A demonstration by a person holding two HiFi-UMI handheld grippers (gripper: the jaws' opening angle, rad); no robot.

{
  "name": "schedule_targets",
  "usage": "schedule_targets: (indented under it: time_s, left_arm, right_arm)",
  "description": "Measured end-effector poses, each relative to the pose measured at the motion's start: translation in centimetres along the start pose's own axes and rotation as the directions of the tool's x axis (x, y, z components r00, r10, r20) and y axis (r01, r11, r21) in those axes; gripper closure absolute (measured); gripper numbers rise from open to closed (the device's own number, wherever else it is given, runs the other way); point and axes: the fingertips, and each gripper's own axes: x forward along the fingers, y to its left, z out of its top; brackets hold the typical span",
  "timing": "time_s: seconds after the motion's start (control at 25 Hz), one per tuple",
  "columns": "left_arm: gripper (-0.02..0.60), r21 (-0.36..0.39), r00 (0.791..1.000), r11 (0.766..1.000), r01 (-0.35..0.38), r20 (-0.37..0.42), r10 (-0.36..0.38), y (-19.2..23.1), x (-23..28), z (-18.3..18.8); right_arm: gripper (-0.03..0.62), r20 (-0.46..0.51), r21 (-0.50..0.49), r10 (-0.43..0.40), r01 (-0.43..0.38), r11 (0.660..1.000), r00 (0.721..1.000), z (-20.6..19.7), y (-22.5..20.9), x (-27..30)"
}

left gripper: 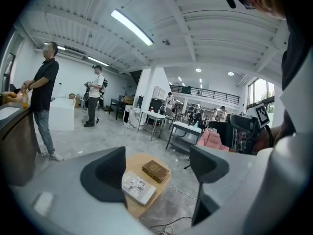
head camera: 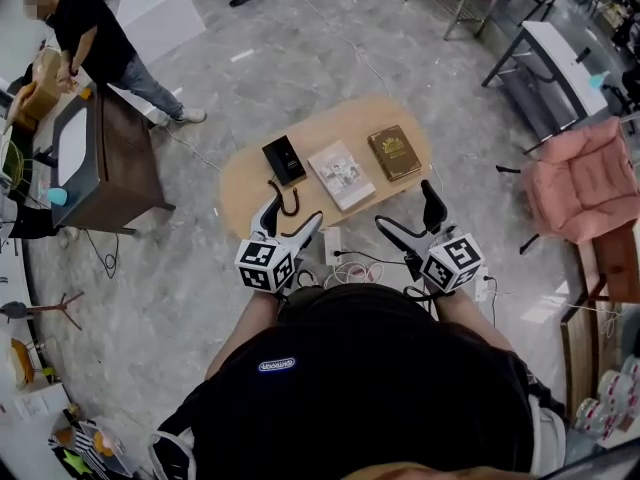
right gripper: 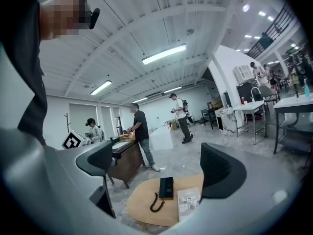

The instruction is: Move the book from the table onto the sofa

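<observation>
The floor (head camera: pixel 300 58) is grey and marbled, and on it stand a low oval wooden table (head camera: pixel 240 183), a dark desk (head camera: pixel 125 158) at the left, a pink sofa (head camera: pixel 580 183) at the right and steel-framed tables (head camera: pixel 560 48) beyond the sofa. White walls (right gripper: pixel 159 106) and a white pillar (left gripper: pixel 151 89) rise to a beamed white ceiling (left gripper: pixel 205 28) with lit tube lamps (left gripper: pixel 132 27). A railed gallery (left gripper: pixel 215 93) runs along the far end, and a tall window (left gripper: pixel 259 94) to its right lets in daylight.
</observation>
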Motion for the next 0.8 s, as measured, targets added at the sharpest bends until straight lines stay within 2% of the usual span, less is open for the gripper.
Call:
schedule_targets:
  time_s: [0.28, 0.52, 0.8]
  left_arm:
    - [0.170, -0.016, 0.996, 0.996, 0.086, -0.037, -0.087, 4.9, 0.5, -0.2]
    - [0.170, -0.032, 0.983, 0.985, 0.170, -0.066, -0.172, 7.3, 0.3, -1.1]
    - [0.170, -0.078, 0.979, 0.981, 0.176, -0.088, -0.183, 10.5, -0.1, -2.2]
  right_arm:
    - [0.019, -0.019, -0.009, -0.052, 0.052, 0.999, 0.998, 0.0, 3.2, 5.6]
    - [0.019, -0.036, -0.042, -0.101, 0.099, 0.994, 0.994, 0.2, 5.7, 8.5]
    - [0.019, -0.076, -0.064, -0.144, 0.139, 0.988, 0.987, 0.0, 6.3, 9.8]
